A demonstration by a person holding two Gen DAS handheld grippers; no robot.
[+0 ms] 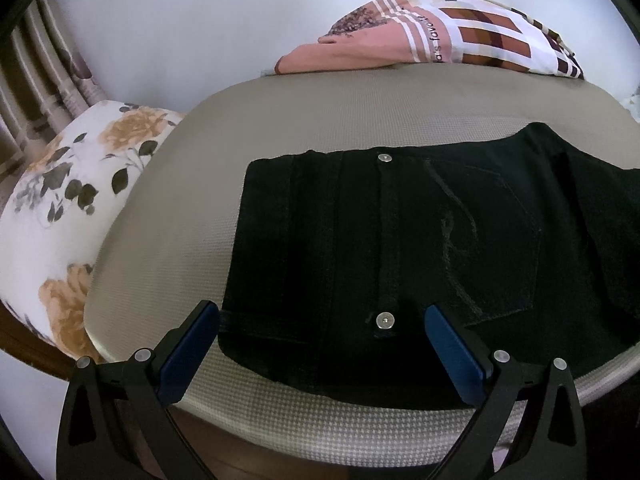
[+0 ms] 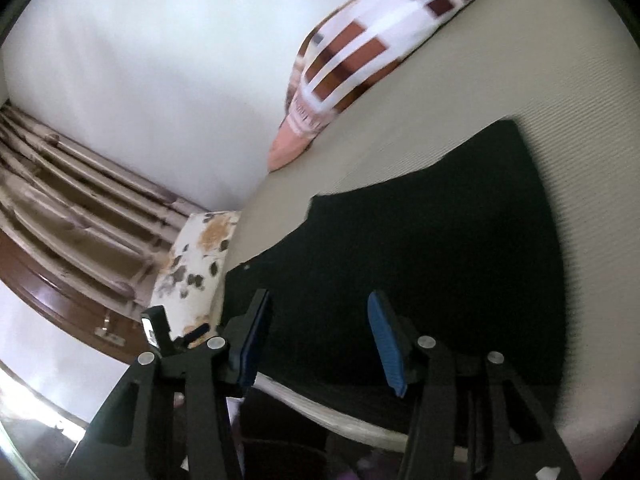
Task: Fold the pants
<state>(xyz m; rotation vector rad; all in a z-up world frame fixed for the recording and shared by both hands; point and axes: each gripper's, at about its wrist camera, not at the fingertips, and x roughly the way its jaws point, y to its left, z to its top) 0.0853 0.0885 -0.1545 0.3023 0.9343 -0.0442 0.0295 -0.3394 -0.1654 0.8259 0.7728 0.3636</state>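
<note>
Black pants (image 1: pixel 400 248) lie flat on the grey bed (image 1: pixel 192 208), near its front edge, already doubled over: two metal rivets and a back pocket face up. Part of the cloth runs out of view on the right.

Left tool (image 1: pixel 322 322): blue pads spread wide, empty, poised above the near hem by the lower rivet. Right tool (image 2: pixel 320 316): pads also well apart, empty, over the near edge of the cloth; this view is motion-blurred.

Risks, as I judge them:
- Thick denim layers: a pinch may take only the top ply, so the fold splits.
- Near edge sits close to the mattress rim; a drag toward the person could pull cloth off the bed.
- Uneven lift between tools would skew the fold.
- Patterned pillow (image 1: pixel 460 36) lies well apart; no obstruction.
</note>
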